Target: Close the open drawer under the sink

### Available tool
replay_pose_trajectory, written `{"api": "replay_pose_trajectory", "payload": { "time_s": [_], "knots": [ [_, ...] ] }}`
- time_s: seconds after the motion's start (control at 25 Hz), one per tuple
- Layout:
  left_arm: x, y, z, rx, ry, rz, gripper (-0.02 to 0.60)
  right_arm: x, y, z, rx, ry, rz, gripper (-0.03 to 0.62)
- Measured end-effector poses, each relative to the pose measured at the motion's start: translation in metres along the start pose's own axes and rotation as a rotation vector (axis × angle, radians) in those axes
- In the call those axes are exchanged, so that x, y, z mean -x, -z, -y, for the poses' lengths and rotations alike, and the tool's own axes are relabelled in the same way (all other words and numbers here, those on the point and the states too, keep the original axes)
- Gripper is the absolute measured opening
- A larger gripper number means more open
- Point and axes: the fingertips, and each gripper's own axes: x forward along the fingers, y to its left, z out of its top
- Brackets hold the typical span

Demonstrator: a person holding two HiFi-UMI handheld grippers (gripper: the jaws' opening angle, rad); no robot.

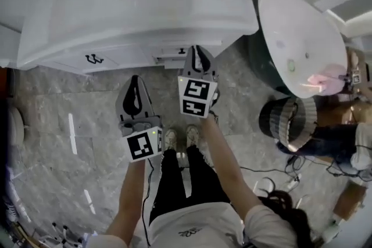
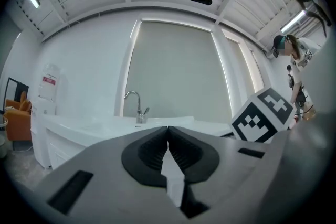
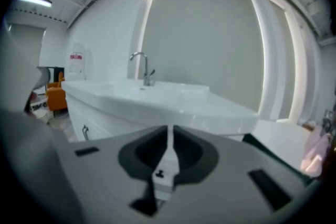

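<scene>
Drawer (image 1: 168, 58) near, below right hand-held gripper (image 1: 197, 50)

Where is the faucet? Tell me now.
In the left gripper view the faucet stands left of centre on the white sink counter, just above the left gripper's shut jaws.

A bathroom setting: a white sink vanity (image 1: 133, 3) with faucet (image 3: 142, 68) on a marble-tiled floor (image 1: 70, 119).

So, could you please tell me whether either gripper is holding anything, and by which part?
Nothing is held: the left gripper and the right gripper each show jaws closed together with nothing between them.
</scene>
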Motion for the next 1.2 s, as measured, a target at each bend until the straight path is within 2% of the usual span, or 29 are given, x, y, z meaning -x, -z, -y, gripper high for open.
{"api": "replay_pose_trajectory", "payload": {
  "time_s": [0.16, 0.32, 0.6, 0.76, 0.92, 1.2],
  "knots": [
    [0.015, -0.05, 0.007, 0.024, -0.003, -0.008, 0.021, 0.066, -0.065, 0.017, -0.021, 0.012, 0.076, 0.035],
    [0.037, -0.093, 0.017, 0.028, 0.0, -0.03, 0.021, 0.137, -0.123, 0.028, 0.03, 0.002, 0.171, 0.032],
    [0.061, -0.152, 0.035, 0.054, -0.01, -0.015, 0.021, 0.233, -0.19, 0.037, 0.013, -0.026, 0.322, 0.029],
    [0.064, -0.183, 0.052, 0.029, 0.005, 0.016, 0.021, 0.26, -0.202, 0.038, 0.006, -0.05, 0.368, 0.029],
    [0.07, -0.208, 0.076, 0.012, 0.035, 0.054, 0.021, 0.281, -0.196, 0.048, 0.007, -0.041, 0.396, 0.029],
    [0.075, -0.208, 0.094, -0.011, 0.044, 0.062, 0.021, 0.284, -0.171, 0.056, 0.03, -0.033, 0.356, 0.029]
  ]
}}
